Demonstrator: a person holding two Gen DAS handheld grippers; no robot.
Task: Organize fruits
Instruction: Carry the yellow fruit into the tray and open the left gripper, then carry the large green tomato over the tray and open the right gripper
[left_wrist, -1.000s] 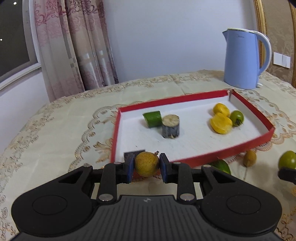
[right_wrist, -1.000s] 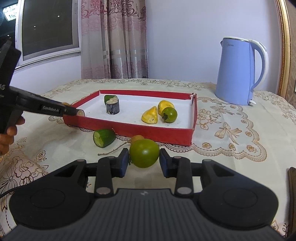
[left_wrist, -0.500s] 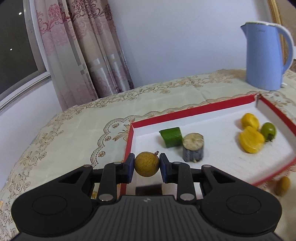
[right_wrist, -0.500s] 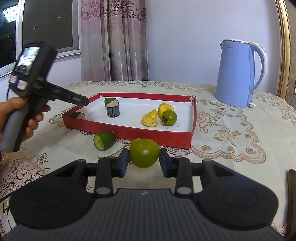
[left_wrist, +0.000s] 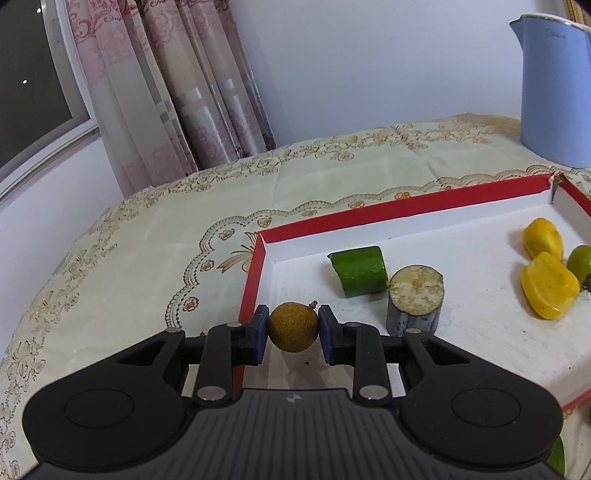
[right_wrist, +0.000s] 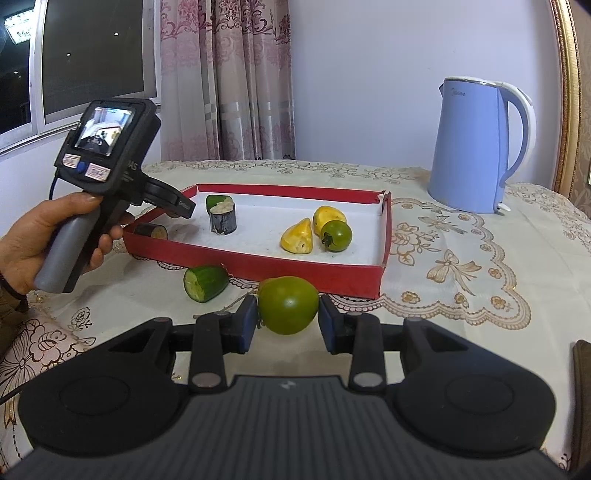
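Being clamped between the blue pads of the left gripper (left_wrist: 293, 332) is a small round brownish-yellow fruit (left_wrist: 293, 326) with a short stem, which is being held just over the near left corner of the red tray (left_wrist: 399, 208), above its white floor. Inside the tray, a green cucumber piece (left_wrist: 358, 270) is being shown lying beside an upright dark-skinned cut stub (left_wrist: 415, 297), the two touching or nearly so. Farther right, two yellow fruit pieces (left_wrist: 548, 290) and a small green tomato (right_wrist: 336, 235) are being shown grouped together.

In the right wrist view, the right gripper (right_wrist: 287, 320) is being kept closed on a larger green fruit (right_wrist: 288, 304), with both pads pressed against its sides, in front of the tray's near wall and outside it. A second cucumber piece (right_wrist: 206, 283) is being shown lying on the tablecloth (right_wrist: 461, 258) just outside that wall, to the left of the green fruit. Another dark stub (right_wrist: 151, 231) is being shown at the tray's left corner, near the tip of the left gripper's body, whose handle is being gripped by the person's hand (right_wrist: 44, 240). A blue kettle (right_wrist: 476, 147) is being shown standing on the cloth beyond the tray, well apart from it.
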